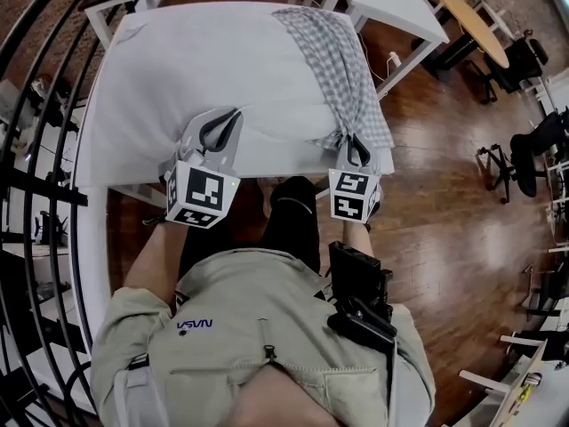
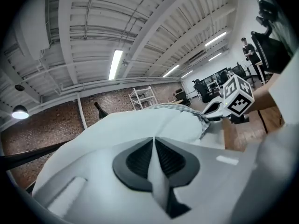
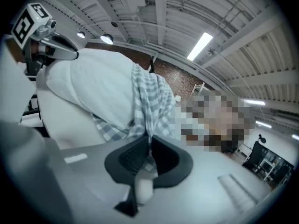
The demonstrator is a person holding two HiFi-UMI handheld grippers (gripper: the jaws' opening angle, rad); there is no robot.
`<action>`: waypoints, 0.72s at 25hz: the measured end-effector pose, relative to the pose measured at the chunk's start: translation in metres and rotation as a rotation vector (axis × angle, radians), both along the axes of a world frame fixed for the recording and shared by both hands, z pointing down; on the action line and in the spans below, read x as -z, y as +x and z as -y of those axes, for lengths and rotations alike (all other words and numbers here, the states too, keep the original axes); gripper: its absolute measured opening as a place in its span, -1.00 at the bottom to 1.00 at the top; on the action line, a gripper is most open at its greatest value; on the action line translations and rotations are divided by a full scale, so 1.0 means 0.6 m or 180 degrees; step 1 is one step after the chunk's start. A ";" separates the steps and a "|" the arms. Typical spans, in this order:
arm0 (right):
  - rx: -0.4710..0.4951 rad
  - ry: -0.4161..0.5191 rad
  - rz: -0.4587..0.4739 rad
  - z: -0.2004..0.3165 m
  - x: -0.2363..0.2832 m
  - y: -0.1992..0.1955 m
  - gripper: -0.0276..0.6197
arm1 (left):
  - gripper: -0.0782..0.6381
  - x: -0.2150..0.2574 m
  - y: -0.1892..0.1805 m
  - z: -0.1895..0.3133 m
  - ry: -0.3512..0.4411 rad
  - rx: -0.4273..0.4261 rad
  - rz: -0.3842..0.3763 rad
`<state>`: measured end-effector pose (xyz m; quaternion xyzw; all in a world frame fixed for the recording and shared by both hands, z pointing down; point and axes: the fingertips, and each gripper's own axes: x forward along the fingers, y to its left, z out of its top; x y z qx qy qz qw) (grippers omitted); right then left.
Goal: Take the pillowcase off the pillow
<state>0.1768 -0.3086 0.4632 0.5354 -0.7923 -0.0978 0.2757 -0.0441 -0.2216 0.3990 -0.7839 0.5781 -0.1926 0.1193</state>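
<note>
Right gripper clamps grey-checked cloth pillowcase; left gripper clamps plump white pillow. The pillowcase extends from the right gripper toward 12 o'clock.

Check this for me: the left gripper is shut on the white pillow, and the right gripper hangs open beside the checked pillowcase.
One thing is wrong. The right gripper is not open beside the checked pillowcase: its jaws are shut on it, as the right gripper view shows. The left gripper is shut on the white pillow, as you said.
</note>
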 end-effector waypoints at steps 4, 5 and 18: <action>0.0129 -0.0016 0.0264 -0.015 0.016 0.008 -0.79 | -0.61 0.009 0.030 -0.002 0.0083 -0.0095 0.0007; 0.0150 -0.0008 0.0300 -0.019 0.021 0.009 -0.78 | -0.58 0.013 0.032 -0.001 0.0096 -0.0109 -0.0008; 0.0807 0.0762 0.0870 -0.043 0.259 -0.045 -0.63 | -0.46 0.224 0.043 0.032 0.0679 -0.0273 -0.0101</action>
